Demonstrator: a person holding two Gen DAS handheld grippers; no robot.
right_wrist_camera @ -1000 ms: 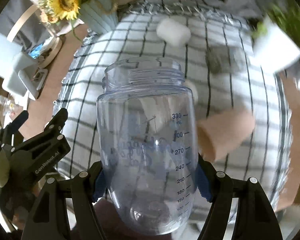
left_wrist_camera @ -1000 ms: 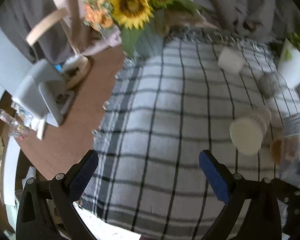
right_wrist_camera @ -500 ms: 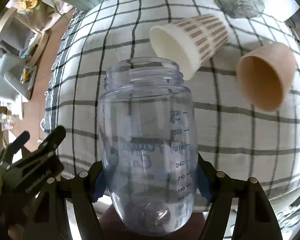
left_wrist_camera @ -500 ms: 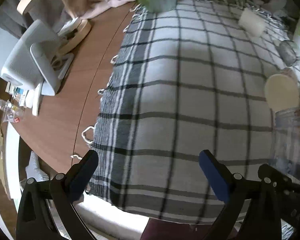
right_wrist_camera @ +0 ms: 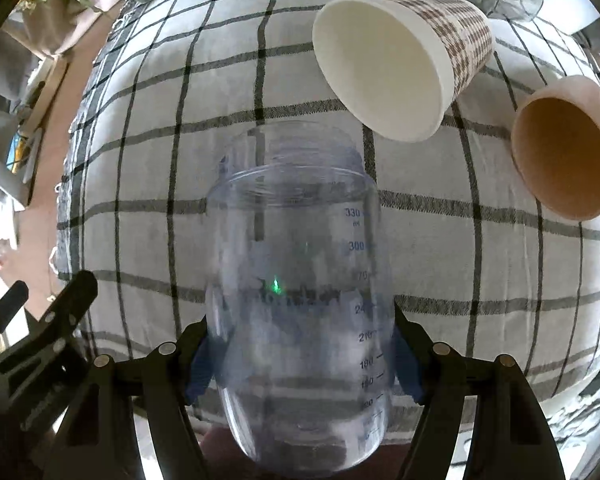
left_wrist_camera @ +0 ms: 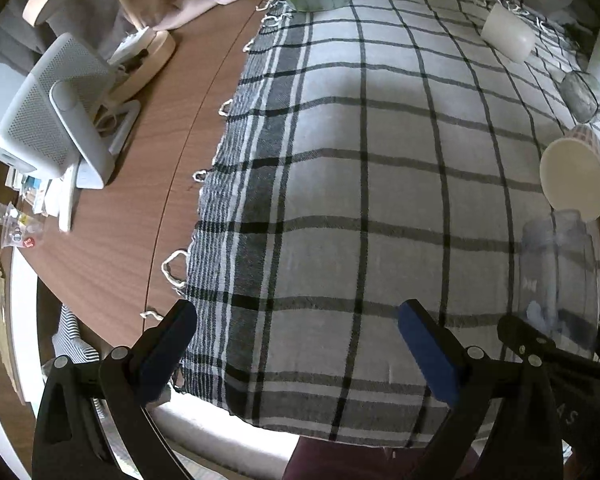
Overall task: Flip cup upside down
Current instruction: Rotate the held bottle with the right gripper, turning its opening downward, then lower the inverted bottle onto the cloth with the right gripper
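Hovering over the near edge of the black-and-white checked cloth, the left tongs stand spread wide, blue pads apart with nothing between them. In this left-wrist view the brown wooden worktop shows to the left of the cloth, with a grey mesh-fronted device standing on it. At the right edge the clear plastic measuring cup appears, pale and see-through, with black tong arms across its base.

From the right-wrist view, the right tongs are closed around that clear plastic measuring cup, blue pads pressing its two sides low on the body. Its open mouth points away from the camera toward the cloth. Beyond it a white paper cup with a brown check pattern lies on its side, and a plain brown paper cup lies to its right, well apart from the held cup.
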